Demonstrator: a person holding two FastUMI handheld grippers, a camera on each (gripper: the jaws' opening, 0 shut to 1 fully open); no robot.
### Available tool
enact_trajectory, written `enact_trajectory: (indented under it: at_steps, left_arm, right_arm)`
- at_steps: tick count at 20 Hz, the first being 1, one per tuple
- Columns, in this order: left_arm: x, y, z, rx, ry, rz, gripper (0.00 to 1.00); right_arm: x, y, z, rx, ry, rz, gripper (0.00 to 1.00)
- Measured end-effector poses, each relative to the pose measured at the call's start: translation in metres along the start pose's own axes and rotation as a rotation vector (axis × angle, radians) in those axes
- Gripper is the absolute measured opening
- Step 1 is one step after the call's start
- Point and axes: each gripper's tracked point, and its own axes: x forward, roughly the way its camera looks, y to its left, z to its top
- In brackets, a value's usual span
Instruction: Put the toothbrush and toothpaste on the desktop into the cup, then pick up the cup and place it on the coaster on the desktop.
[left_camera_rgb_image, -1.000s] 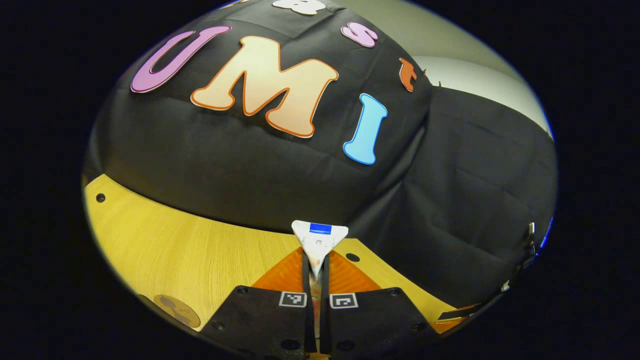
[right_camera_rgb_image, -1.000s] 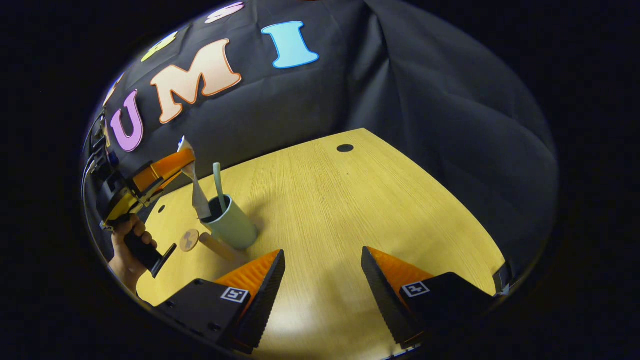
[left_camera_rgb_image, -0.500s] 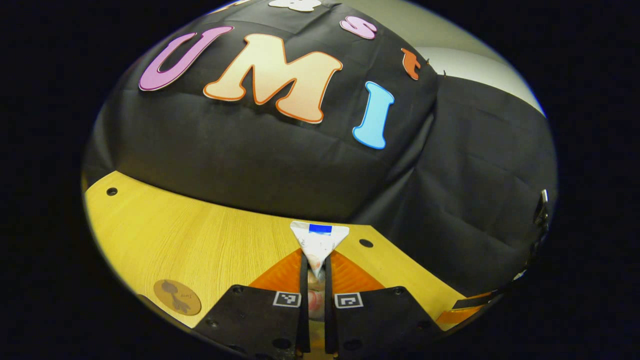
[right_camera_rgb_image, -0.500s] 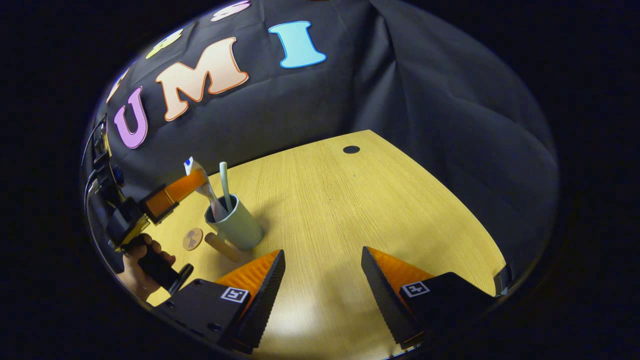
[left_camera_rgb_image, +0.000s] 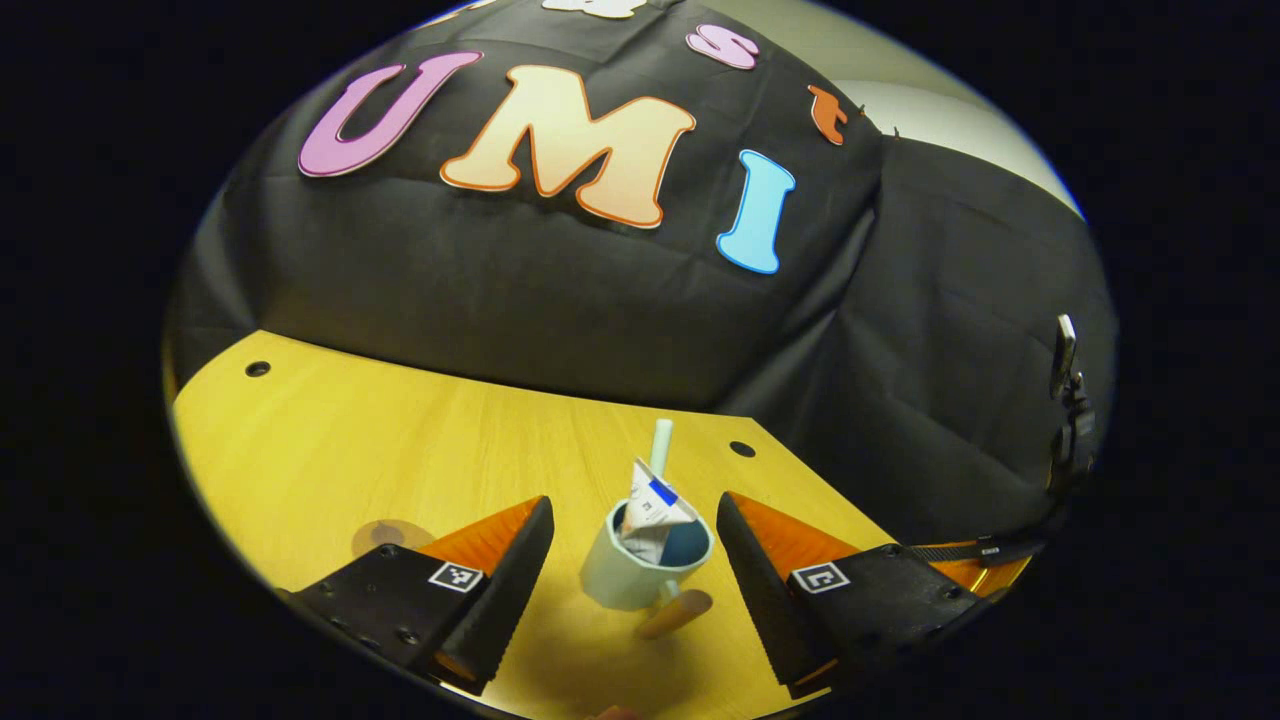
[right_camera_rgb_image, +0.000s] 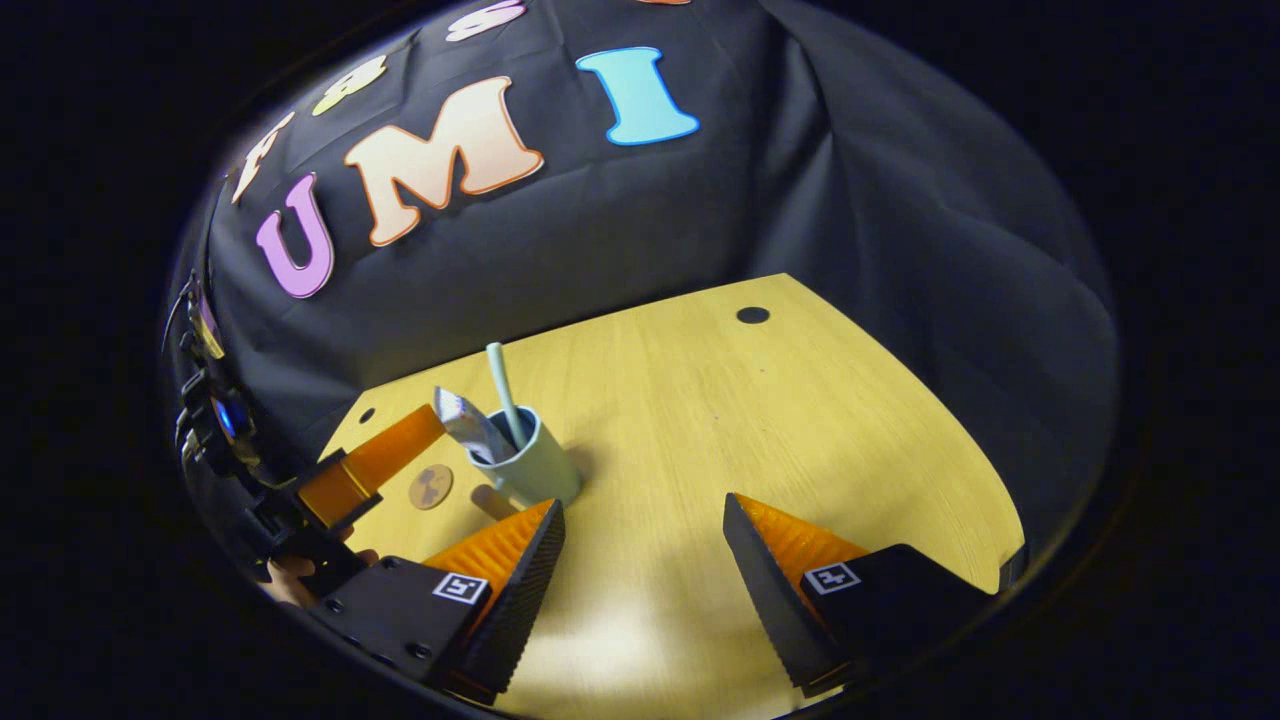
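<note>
the toothpaste (left_camera_rgb_image: 652, 512) is leaning inside the cup (left_camera_rgb_image: 640, 572) beside the toothbrush (left_camera_rgb_image: 660, 447), the cup sitting toward the tabletop's (left_camera_rgb_image: 400, 450) back left corner, near the coaster (right_camera_rgb_image: 431, 486) but apart from it. the left gripper (left_camera_rgb_image: 635, 540) is hanging released with fingers spread around the cup, touching nothing. the right gripper (right_camera_rgb_image: 645, 545) is hovering spread and empty near the front edge.
</note>
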Motion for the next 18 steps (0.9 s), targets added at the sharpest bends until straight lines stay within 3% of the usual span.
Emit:
enact_trajectory:
  at_steps: [5,12,13,14,18]
  left_arm:
    - [-0.043,0.027,0.019,0.088,-0.032,0.071,0.95]
    - [-0.101,0.061,0.025,0.144,-0.059,0.176,0.95]
    - [-0.109,0.066,0.024,0.158,-0.057,0.190,0.95]
    - [-0.117,0.071,0.023,0.170,-0.054,0.206,0.95]
    - [-0.144,0.091,0.018,0.185,-0.048,0.257,0.95]
  right_arm:
    - [0.003,0.041,0.008,-0.006,0.073,0.079,0.98]
    - [0.023,0.076,-0.010,-0.079,0.252,0.090,0.99]
    - [0.026,0.080,-0.014,-0.082,0.280,0.088,0.94]
    - [0.031,0.086,-0.018,-0.084,0.307,0.094,0.98]
    - [0.047,0.101,-0.023,-0.111,0.369,0.075,0.98]
